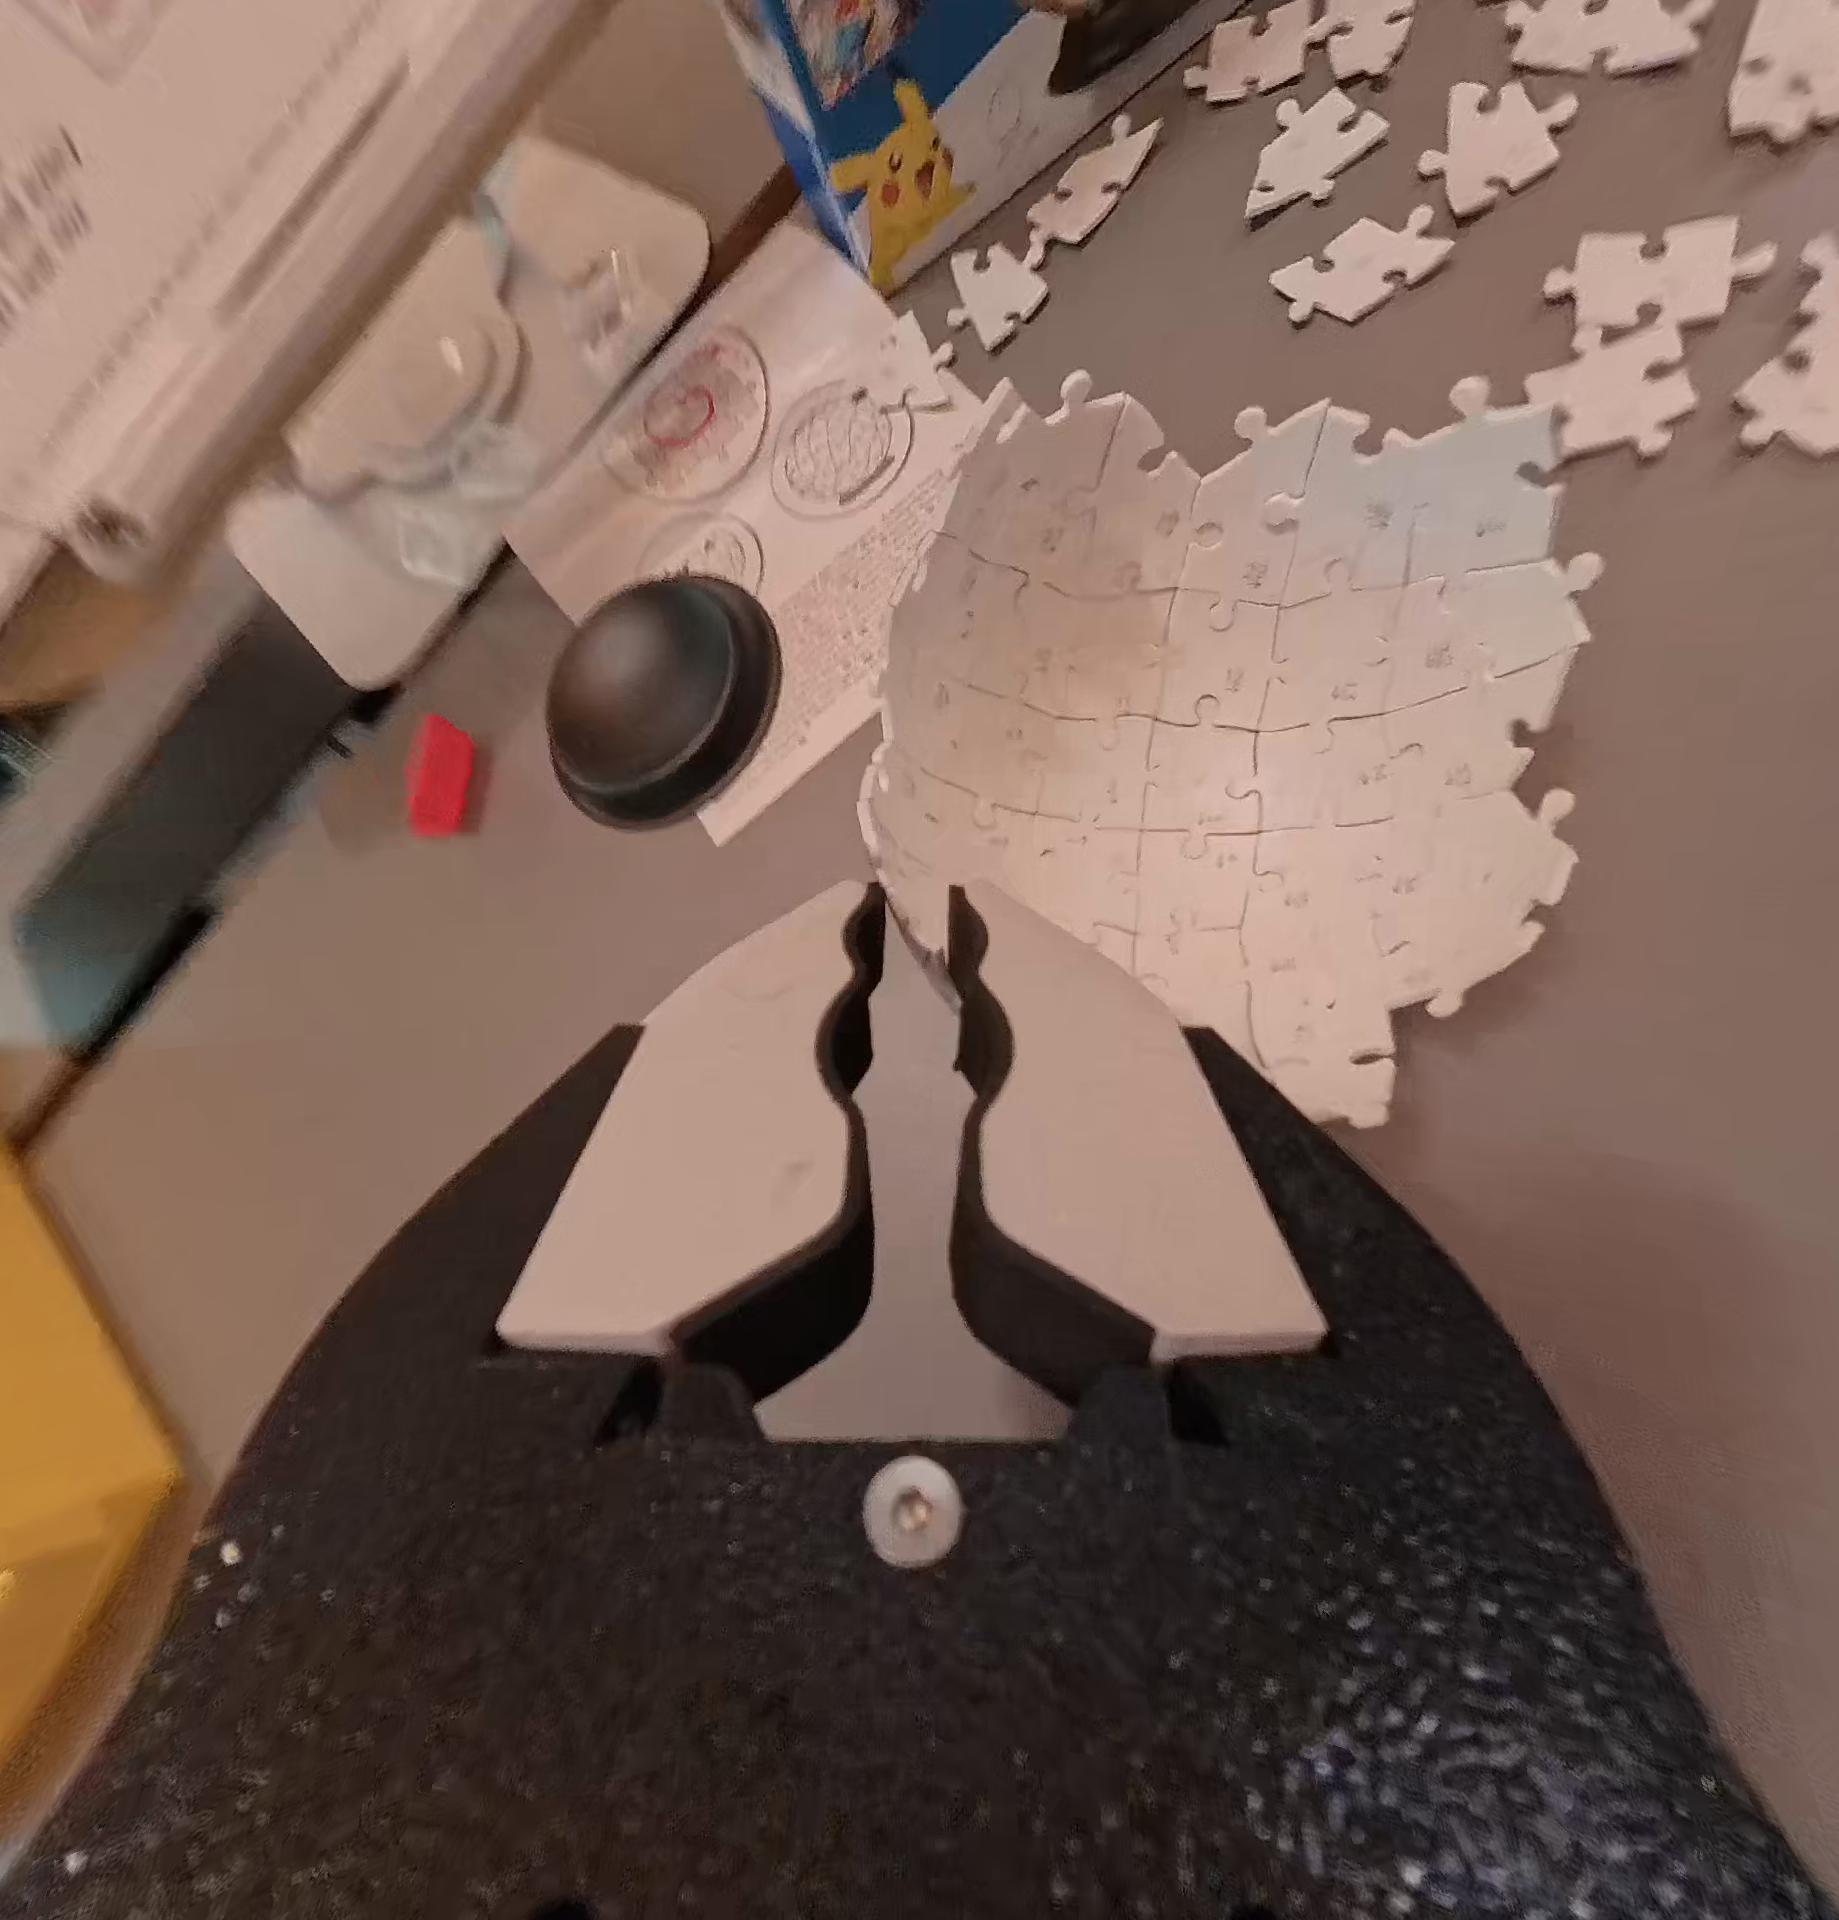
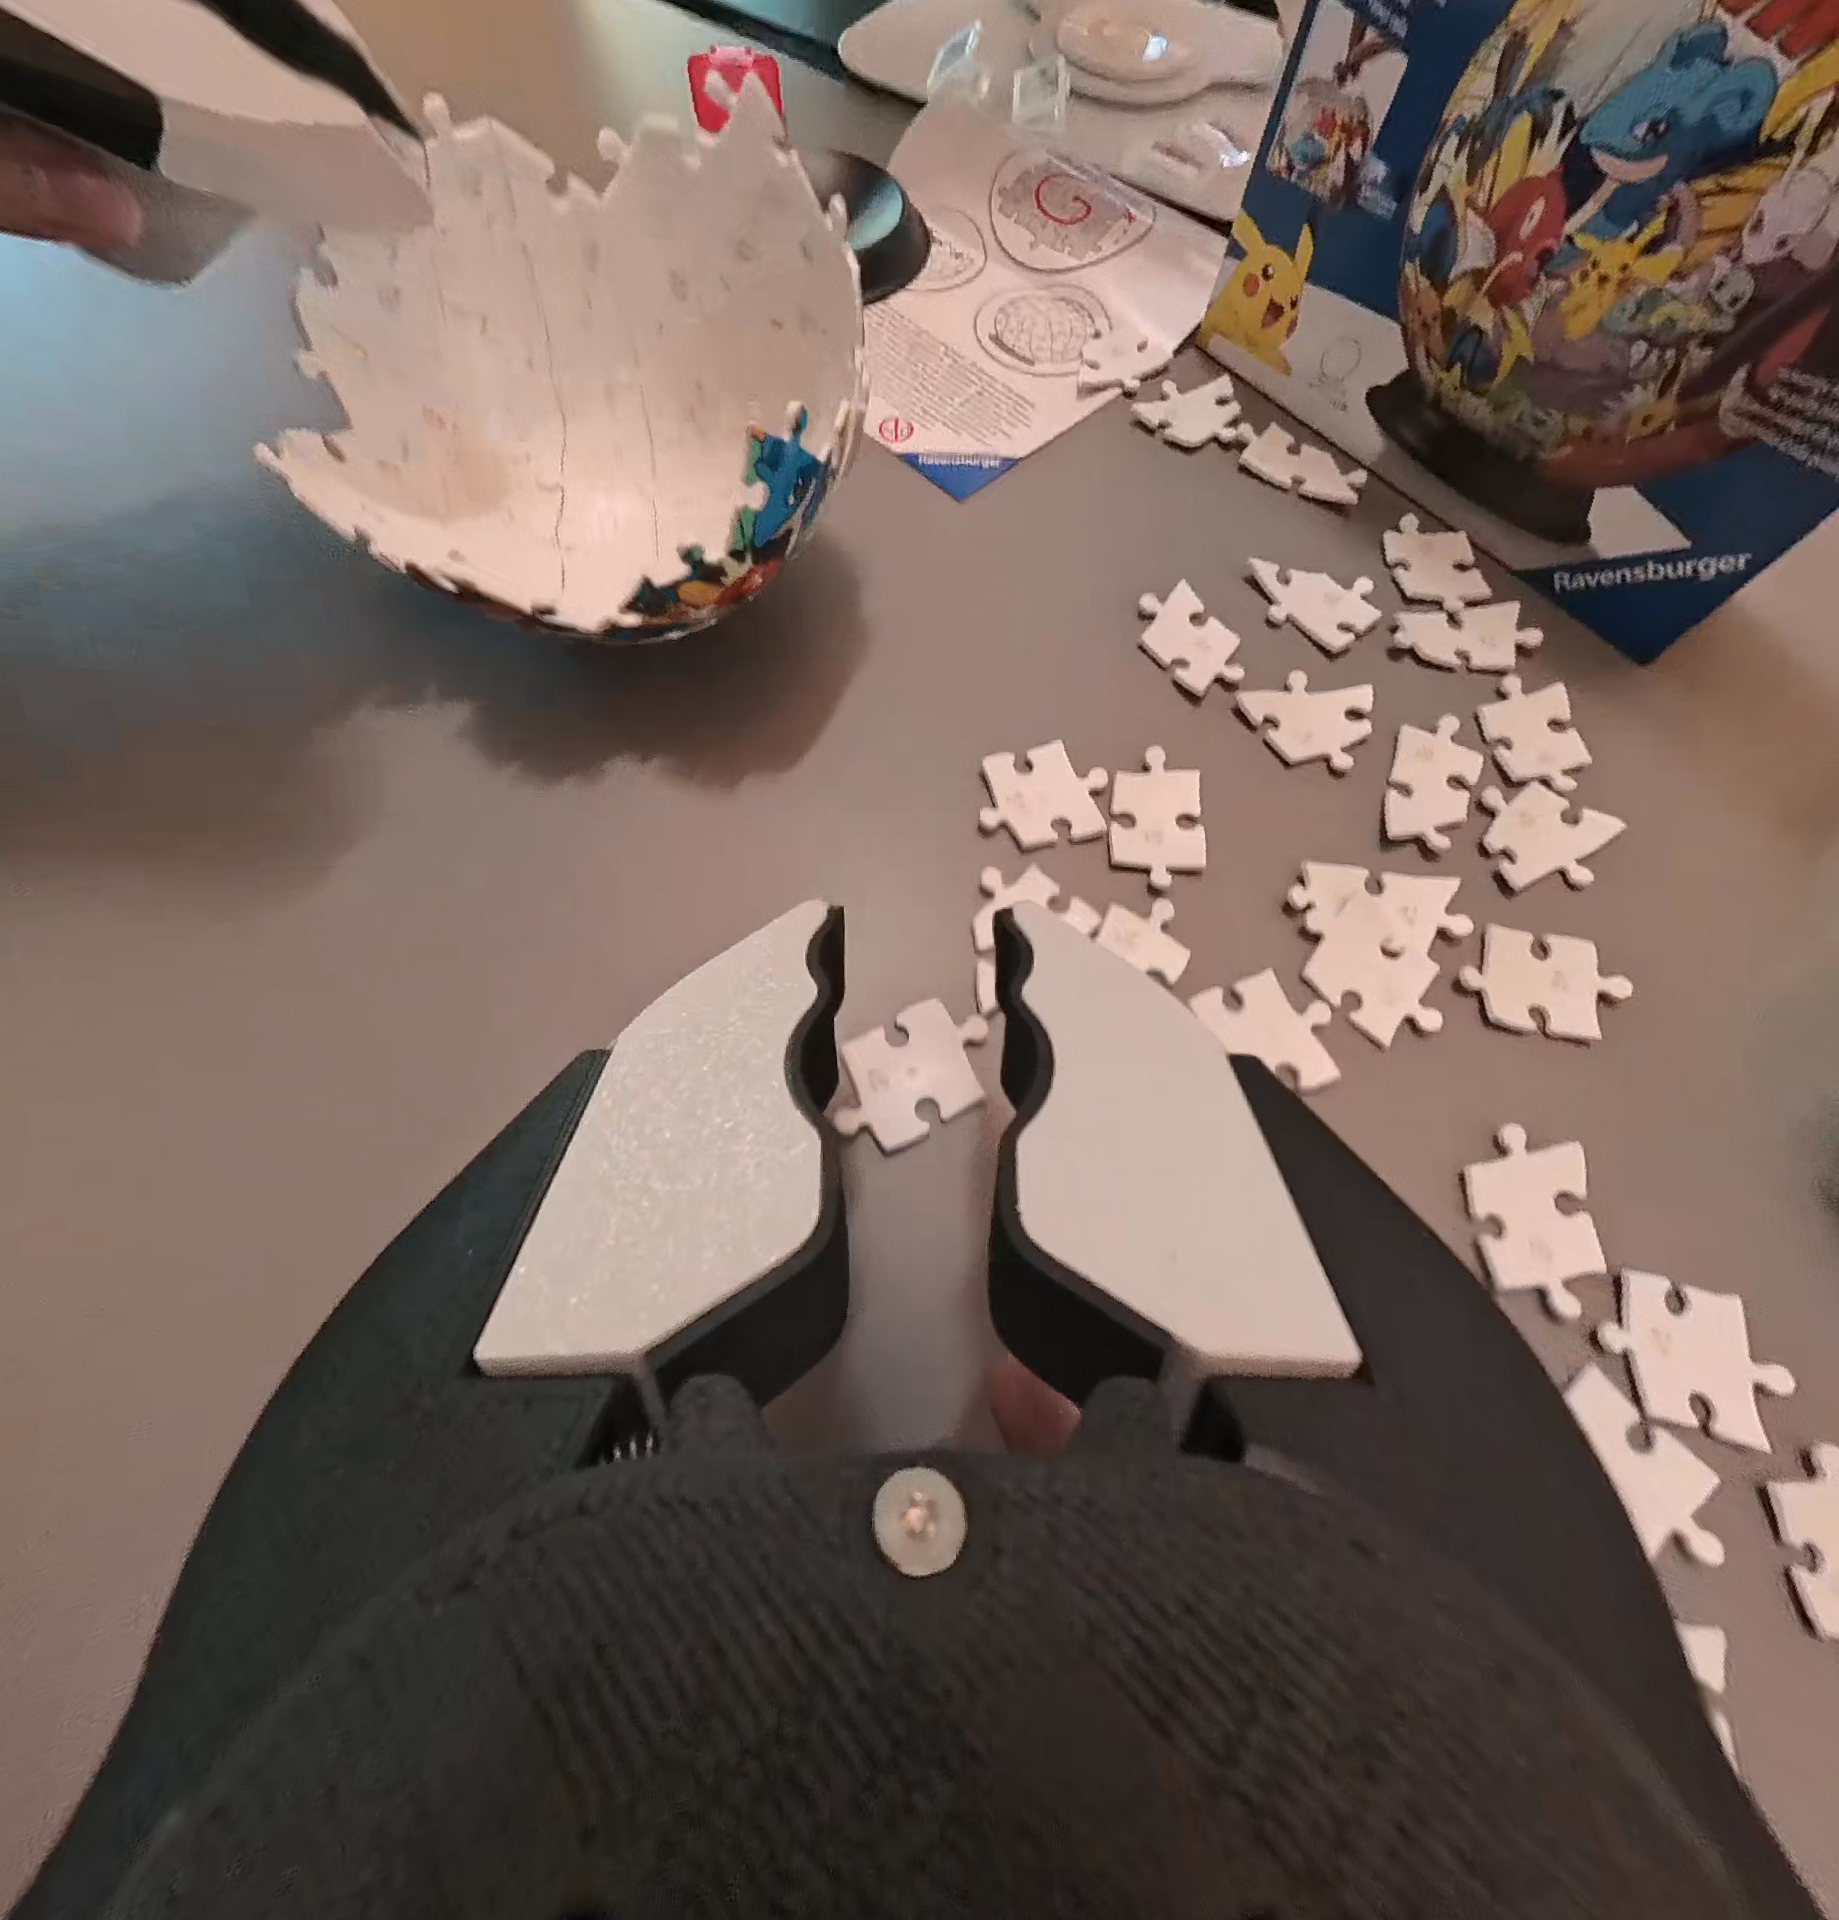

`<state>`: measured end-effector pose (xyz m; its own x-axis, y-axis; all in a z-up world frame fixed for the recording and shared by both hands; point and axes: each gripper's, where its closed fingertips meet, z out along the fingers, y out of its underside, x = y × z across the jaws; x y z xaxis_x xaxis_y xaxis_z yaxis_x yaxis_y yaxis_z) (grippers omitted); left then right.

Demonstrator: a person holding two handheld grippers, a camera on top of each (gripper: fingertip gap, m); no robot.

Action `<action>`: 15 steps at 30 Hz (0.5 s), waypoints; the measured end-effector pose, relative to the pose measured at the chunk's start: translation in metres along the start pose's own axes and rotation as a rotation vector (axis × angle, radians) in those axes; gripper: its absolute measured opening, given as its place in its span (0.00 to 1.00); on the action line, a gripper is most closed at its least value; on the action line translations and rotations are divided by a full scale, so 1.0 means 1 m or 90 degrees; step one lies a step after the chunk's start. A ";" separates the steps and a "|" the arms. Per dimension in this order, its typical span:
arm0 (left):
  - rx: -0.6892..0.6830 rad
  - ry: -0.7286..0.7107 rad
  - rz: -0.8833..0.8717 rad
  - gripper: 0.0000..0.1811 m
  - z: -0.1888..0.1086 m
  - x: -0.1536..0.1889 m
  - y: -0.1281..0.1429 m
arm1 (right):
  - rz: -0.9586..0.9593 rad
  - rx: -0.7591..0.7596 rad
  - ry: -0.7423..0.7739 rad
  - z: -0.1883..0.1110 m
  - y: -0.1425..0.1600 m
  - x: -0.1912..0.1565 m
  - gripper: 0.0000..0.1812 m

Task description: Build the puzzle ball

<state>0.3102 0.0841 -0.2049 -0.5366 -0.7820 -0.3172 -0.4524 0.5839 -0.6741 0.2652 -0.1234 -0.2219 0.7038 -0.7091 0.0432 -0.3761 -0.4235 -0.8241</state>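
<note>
Nearest me, my left gripper (image 1: 917, 940) points forward and slightly down, its jaws pinched on the rim of the half-built puzzle ball (image 1: 1237, 717), a white-lined bowl resting on the grey table (image 1: 271, 1039) left of the loose puzzle pieces (image 2: 1362, 831). Beyond it sit a black stand (image 1: 660, 717) and an instruction sheet (image 1: 790, 468). My right gripper (image 2: 920, 935) hovers level with its jaws apart, a single piece (image 2: 910, 1070) lying between them. At the far right stands the puzzle box (image 2: 1569, 291).
</note>
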 end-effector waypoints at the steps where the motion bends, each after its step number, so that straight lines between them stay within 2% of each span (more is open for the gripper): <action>1: 0.014 -0.021 0.043 0.05 0.000 0.000 -0.001 | -0.005 -0.012 -0.003 -0.002 0.007 0.000 0.16; 5: 0.065 -0.077 0.131 0.04 0.002 -0.002 -0.007 | -0.044 -0.076 -0.039 -0.005 0.032 -0.005 0.19; 11: 0.105 -0.058 0.096 0.05 0.004 -0.007 -0.015 | -0.109 -0.128 -0.040 -0.008 0.050 -0.002 0.19; 15: 0.099 -0.052 0.092 0.04 0.009 -0.014 -0.015 | -0.113 -0.103 -0.065 -0.004 0.047 -0.005 0.20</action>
<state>0.3306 0.0846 -0.1965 -0.5257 -0.7113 -0.4665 -0.2558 0.6552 -0.7108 0.2410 -0.1422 -0.2589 0.8209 -0.5594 0.1150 -0.3277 -0.6263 -0.7074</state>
